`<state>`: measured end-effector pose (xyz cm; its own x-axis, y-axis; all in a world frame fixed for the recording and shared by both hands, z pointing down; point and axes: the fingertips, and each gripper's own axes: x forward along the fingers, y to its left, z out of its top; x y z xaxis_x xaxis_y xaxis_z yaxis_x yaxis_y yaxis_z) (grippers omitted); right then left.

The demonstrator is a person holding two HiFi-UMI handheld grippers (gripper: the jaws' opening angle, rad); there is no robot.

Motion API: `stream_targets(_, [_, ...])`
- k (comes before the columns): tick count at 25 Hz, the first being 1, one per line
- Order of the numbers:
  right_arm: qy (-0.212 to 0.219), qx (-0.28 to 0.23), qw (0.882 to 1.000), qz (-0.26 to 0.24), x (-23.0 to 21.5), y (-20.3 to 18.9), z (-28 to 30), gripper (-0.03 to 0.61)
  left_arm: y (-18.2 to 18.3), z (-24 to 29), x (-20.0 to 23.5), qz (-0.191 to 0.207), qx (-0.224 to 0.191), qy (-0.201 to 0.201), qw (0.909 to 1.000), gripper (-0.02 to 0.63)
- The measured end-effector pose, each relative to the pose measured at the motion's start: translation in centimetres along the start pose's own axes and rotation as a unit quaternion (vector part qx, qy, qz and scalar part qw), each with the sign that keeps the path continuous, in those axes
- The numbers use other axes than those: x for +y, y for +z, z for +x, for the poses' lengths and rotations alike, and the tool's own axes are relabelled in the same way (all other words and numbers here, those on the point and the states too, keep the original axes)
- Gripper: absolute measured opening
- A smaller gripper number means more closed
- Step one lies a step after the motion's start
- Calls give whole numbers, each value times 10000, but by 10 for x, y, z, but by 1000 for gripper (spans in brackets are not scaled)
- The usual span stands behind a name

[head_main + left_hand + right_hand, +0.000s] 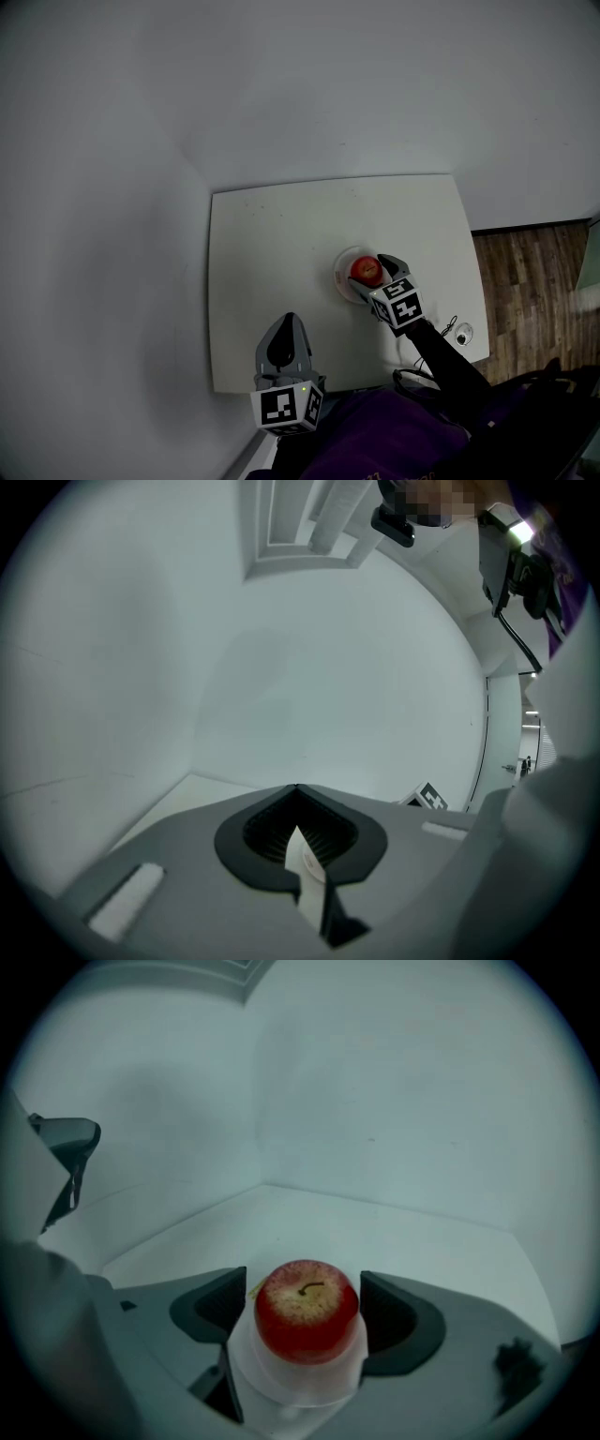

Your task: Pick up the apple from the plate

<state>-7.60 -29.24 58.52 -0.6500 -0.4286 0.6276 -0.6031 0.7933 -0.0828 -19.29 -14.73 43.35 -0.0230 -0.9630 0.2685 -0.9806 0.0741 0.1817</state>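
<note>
The right tool (302,1279) has its jaws spread wide, one on each side of the apple (307,1312), close beside it but not clamped on it. The apple sits stem up on a white plate (298,1387) on the desk's (281,244) right half. The left tool (296,789), its jaws together and empty, is over the desk's near edge, well apart from the plate.

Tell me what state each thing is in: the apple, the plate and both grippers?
Apple: upright, stem up, on the plate.
Plate: flat on the table, holding the apple.
Right gripper: open, jaws either side of the apple.
Left gripper: shut, empty.
</note>
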Motion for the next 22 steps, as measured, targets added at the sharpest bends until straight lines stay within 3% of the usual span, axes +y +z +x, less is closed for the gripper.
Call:
stream_targets(9, [-59, 125, 9999, -10, -4, -3, 3, 367, 5, 4, 2, -199, -130, 38, 9997, 5])
stream_targets(15, [-171, 266, 9994, -157, -4, -4, 1, 364, 6, 6, 3, -132, -126, -20, 9998, 6])
stream_targets(22, [-321, 86, 9993, -174, -6, 4, -5, 364, 7, 5, 2, -185, -162, -19, 9997, 5])
